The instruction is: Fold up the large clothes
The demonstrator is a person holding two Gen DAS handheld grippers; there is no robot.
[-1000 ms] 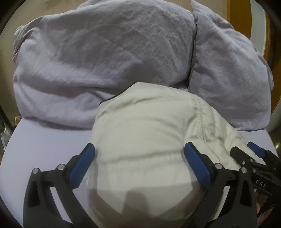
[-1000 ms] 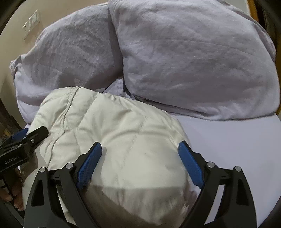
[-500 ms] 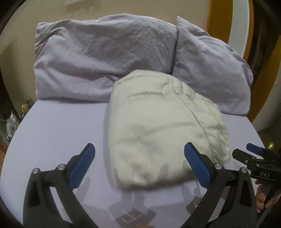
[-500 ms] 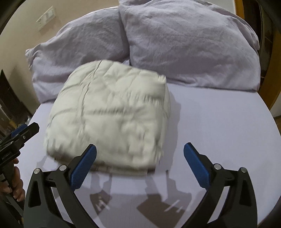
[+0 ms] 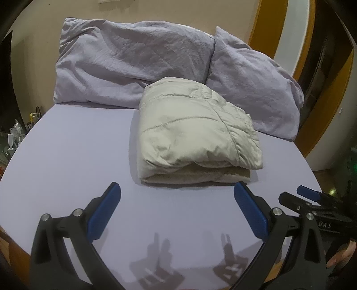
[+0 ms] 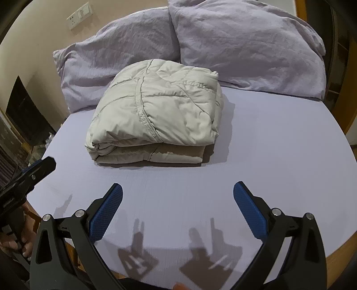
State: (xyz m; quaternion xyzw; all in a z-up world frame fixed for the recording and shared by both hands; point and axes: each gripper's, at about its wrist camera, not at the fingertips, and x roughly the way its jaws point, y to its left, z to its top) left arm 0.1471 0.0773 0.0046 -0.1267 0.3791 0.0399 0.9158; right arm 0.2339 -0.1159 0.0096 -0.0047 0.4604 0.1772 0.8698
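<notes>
A cream quilted puffer jacket (image 5: 194, 131) lies folded into a thick rectangular bundle on the lilac bed sheet (image 5: 73, 147), its far edge against the pillows. It also shows in the right wrist view (image 6: 156, 116). My left gripper (image 5: 177, 196) is open and empty, held above the sheet well short of the bundle's near edge. My right gripper (image 6: 177, 196) is open and empty too, at a like distance. The right gripper shows at the right edge of the left wrist view (image 5: 312, 200), the left gripper at the left edge of the right wrist view (image 6: 33, 169).
Two lilac pillows (image 5: 133, 64) (image 5: 254, 89) lean on the beige wall behind the jacket. A wall socket (image 6: 80, 13) sits above them. A wooden door frame (image 5: 323, 100) stands to the right. Small clutter (image 5: 15, 131) lies beside the bed's left edge.
Both grippers have pulled back and up from the jacket, which they were right over a second ago. The folded bundle now lies free on the sheet, wholly in view.
</notes>
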